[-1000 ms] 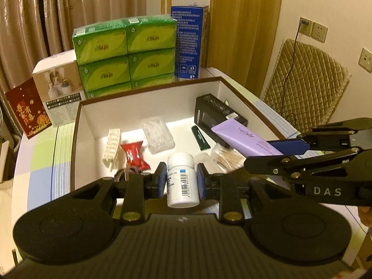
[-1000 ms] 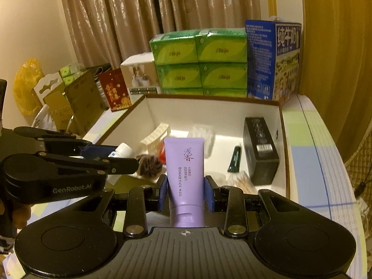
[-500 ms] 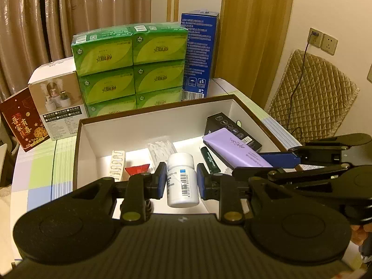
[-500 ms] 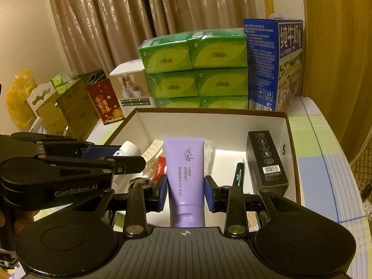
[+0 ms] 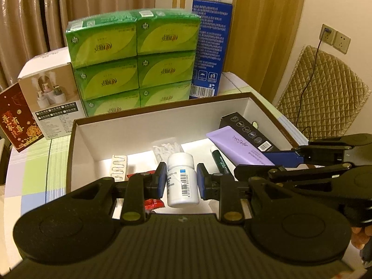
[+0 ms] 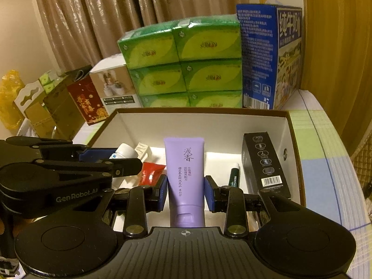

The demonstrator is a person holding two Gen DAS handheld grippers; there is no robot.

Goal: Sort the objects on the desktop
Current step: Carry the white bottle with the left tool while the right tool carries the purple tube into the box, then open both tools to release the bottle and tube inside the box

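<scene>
The left gripper [image 5: 181,181] is closed around a white pill bottle [image 5: 182,179], its blue pads pressed against both sides of the bottle, which stands upright and hangs over the open box [image 5: 162,125]. The right gripper [image 6: 185,190] is clamped the same way on a purple tube [image 6: 184,176], cap end toward the camera and flat crimped end pointing up, also held above the box. Inside the box, a black carton [image 6: 265,162] lies along the right wall, a dark green stick [image 6: 234,176] lies just left of it, a red packet [image 6: 150,173] sits near the front left part, and a white blister strip [image 5: 119,167] lies just beyond the packet toward the box's left wall. A clear plastic bag [image 5: 166,150] rests near the box's middle. Behind the box's far wall stand green tissue packs [image 6: 183,62] stacked three high, with a tall blue carton [image 6: 267,55] touching their right side.
</scene>
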